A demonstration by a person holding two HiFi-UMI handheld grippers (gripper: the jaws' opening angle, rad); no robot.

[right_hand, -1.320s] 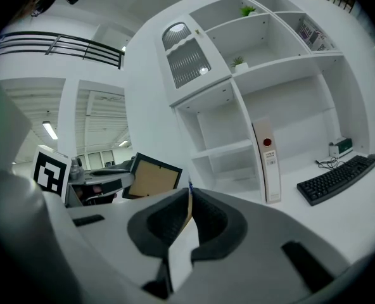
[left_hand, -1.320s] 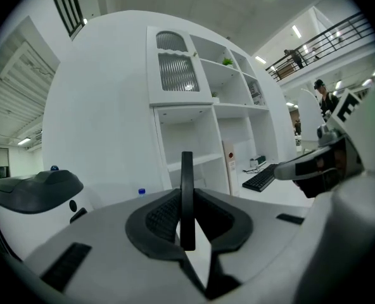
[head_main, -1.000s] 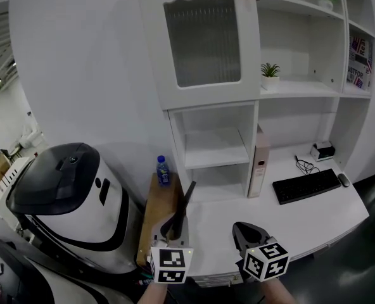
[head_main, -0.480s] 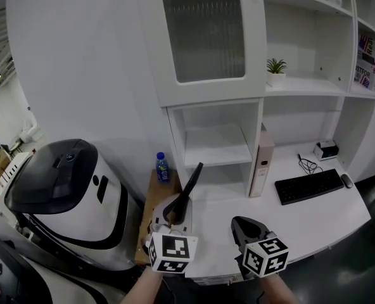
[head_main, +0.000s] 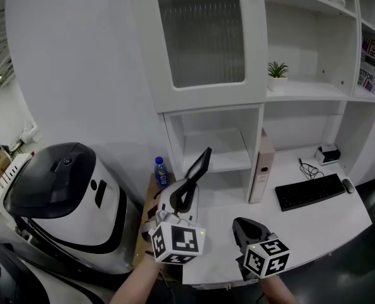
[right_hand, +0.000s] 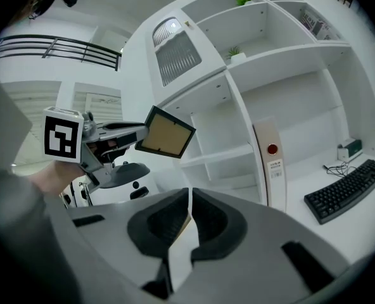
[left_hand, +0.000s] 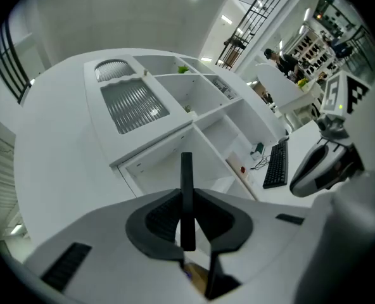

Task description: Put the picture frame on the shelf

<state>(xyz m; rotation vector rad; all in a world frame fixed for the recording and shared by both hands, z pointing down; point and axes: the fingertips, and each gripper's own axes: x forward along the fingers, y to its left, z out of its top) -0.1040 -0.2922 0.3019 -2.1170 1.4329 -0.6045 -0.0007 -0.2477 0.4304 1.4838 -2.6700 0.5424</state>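
— Nearest first: what does each hand hold?

— The left hand-held gripper (head_main: 184,201) pinches the picture frame (right_hand: 165,132) by its lower edge, with the jaws pressed onto it from both sides. The right hand-held gripper (right_hand: 189,211) has its jaws pressed together. Only a sliver of gap shows and nothing is between them. It sits low over the tabletop (head_main: 314,223).

— How does the frame look in the left gripper view?

— Only as a thin dark bar, edge-on, standing up between the pads. The right gripper view shows what that one cannot: a flat brown panel inside a dark border, tilted, with one corner pointing down.

— And where is it?

— Up in the air, in front of the lower open compartments of the shelf unit (head_main: 214,160), resting on no board.

— What lies beyond?

— The head view shows a blue-labelled bottle (head_main: 161,171) on a small wooden stand (head_main: 145,225) left of the unit. A large white machine with a dark lid (head_main: 61,189) is beside that. An upright binder (head_main: 261,170) stands against the unit's partition, and a black keyboard (head_main: 309,192) lies on the tabletop to its right. Higher up are a ribbed-glass cabinet door (head_main: 203,37) and a small potted plant (head_main: 277,76) on an open shelf.
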